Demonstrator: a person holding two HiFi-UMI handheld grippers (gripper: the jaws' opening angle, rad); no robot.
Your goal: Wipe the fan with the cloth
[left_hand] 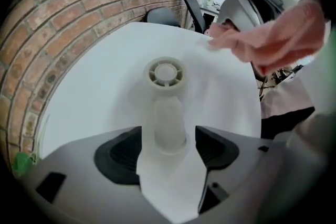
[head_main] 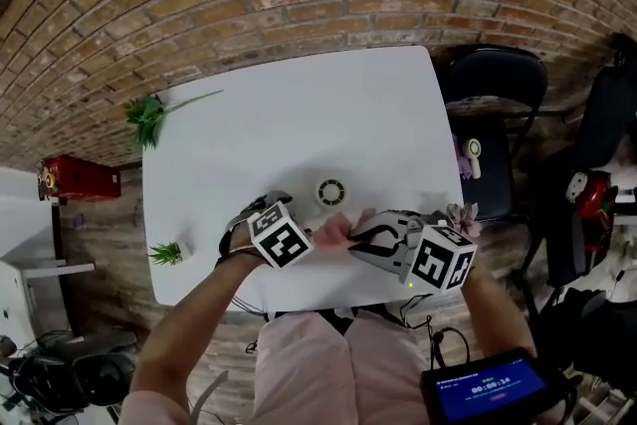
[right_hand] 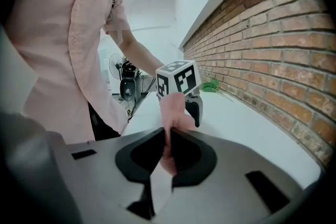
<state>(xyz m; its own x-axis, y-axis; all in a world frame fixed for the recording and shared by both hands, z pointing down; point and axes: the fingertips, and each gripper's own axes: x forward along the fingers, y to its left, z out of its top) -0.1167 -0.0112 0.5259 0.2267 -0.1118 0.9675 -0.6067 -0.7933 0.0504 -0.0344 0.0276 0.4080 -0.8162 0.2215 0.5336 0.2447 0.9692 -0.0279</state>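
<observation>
Fan: small, white, flat on the white table, ring face up, stem pointing back at the left gripper. Jaws of that gripper apart, one pad either side of the stem's near end, a sliver of table showing on each side. Not pinched, by the look of it. Long axis of fan in line with the jaws' reach, head at the far end, toward the brick wall.

Right gripper: jaws clamped on a fold of the pink cloth, the rest bunched ahead of the pads. In the head view, cloth between the two grippers, near the table's front edge, just beside the fan and seemingly clear of it. Marker cube of the left gripper straight ahead of the right gripper's camera.

Judgement: left nearer the fan and astride the stem, so likely the holding side; right the wiping side. Fan head forward and to the left of the cloth. Stroke probably forward and inward onto the ring. Risk: light fan skidding on the smooth top if stem not gripped first.

Farther out: green sprig at the far-left corner, small plant at the left edge, both well apart from the work.
</observation>
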